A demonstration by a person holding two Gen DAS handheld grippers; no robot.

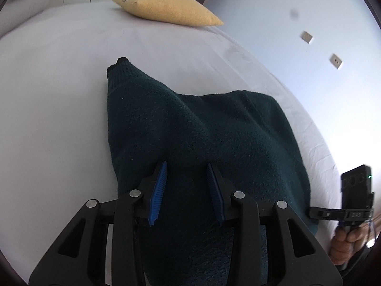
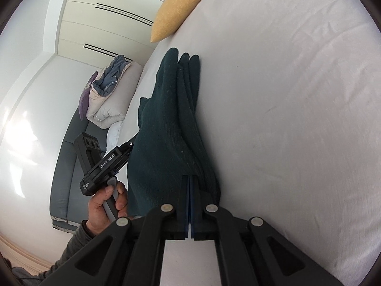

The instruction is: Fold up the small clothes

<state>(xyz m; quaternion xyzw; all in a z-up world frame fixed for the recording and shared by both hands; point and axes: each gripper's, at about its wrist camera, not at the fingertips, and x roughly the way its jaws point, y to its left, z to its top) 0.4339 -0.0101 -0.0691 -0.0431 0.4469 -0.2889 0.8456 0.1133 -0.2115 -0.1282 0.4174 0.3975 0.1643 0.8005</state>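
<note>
Garment: I've got a dark green knit sweater (image 1: pixel 202 128) lying bunched on the white bed sheet (image 1: pixel 59 95), near the front edge. One narrow ribbed end, a cuff or collar, I can't tell which, points away from me toward the pillow.

Left gripper (image 1: pixel 187 166): pitched down steeply over the near part of the sweater. The blue pads (image 1: pixel 158 190) stand partly apart with a thick fold of knit bulging up between them. From my left camera the fabric fills the gap, but I can't really tell if the pads are pressing it or just straddling it.

Left hand (image 2: pixel 107 205): seen from the right camera, it's wrapped around the grey handle, thumb on top, grey sleeve below. The gripper it carries reaches into the left side of the sweater.

Right gripper (image 2: pixel 190 178): angled down more gently, jaws fully together. Its tips sit right at the near hem of the sweater, with the knit gathered around and over them, so it looks pinched on the fabric edge.

Right hand (image 1: pixel 345 243): only the fingers show at the lower right of my left view, curled on the handle, just past the sweater's right edge.

Background: yellow pillow (image 1: pixel 166 7) at the far end of the bed, well apart from the sweater. Rolled duvet (image 2: pixel 112 95) on a grey sofa off to the side, white wardrobe behind it.
</note>
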